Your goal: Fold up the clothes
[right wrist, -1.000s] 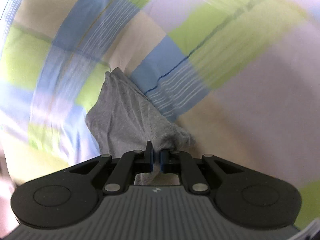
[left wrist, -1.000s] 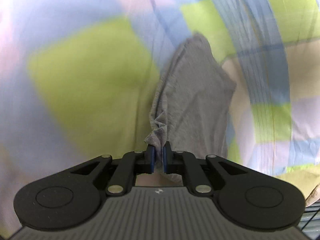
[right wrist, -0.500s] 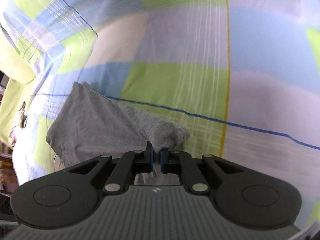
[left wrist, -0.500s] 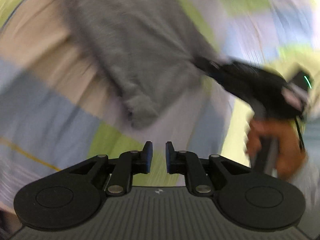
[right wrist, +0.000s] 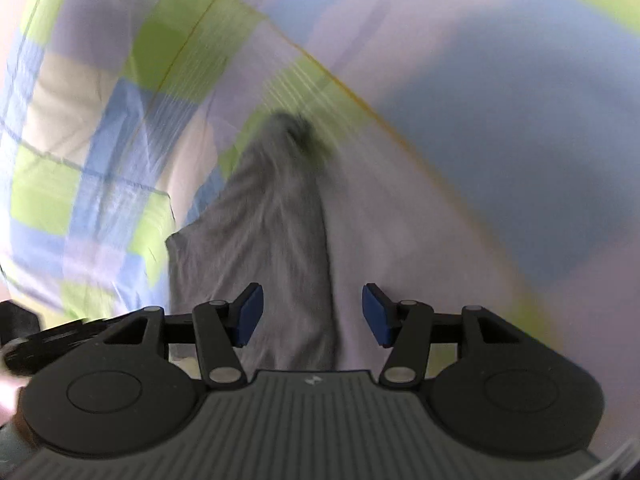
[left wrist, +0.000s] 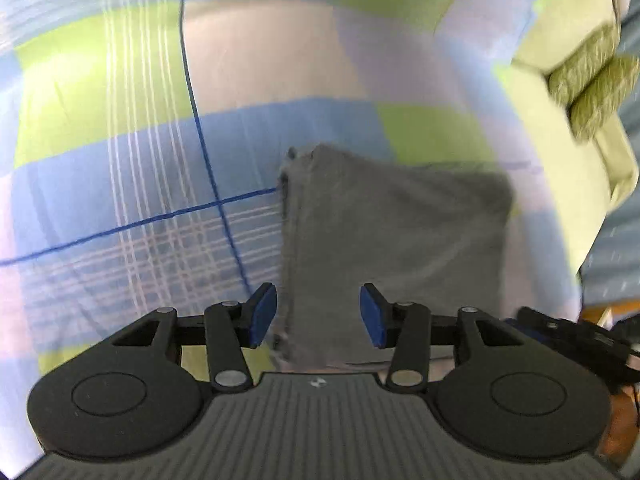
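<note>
Grey cloth [left wrist: 394, 236] lies flat on checked sheet [left wrist: 132, 128], both grippers spread wide & holding nothing
L gripper [left wrist: 318, 314] hangs over the cloth's near left edge, blue pads [left wrist: 262, 314] apart; R gripper [right wrist: 312, 314] sits over the cloth's near right edge, pads likewise apart. Green pillow [left wrist: 560, 92] at far right in L view. R view blurred

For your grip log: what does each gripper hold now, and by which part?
Nothing. The left gripper and right gripper are open above the grey cloth.
</note>
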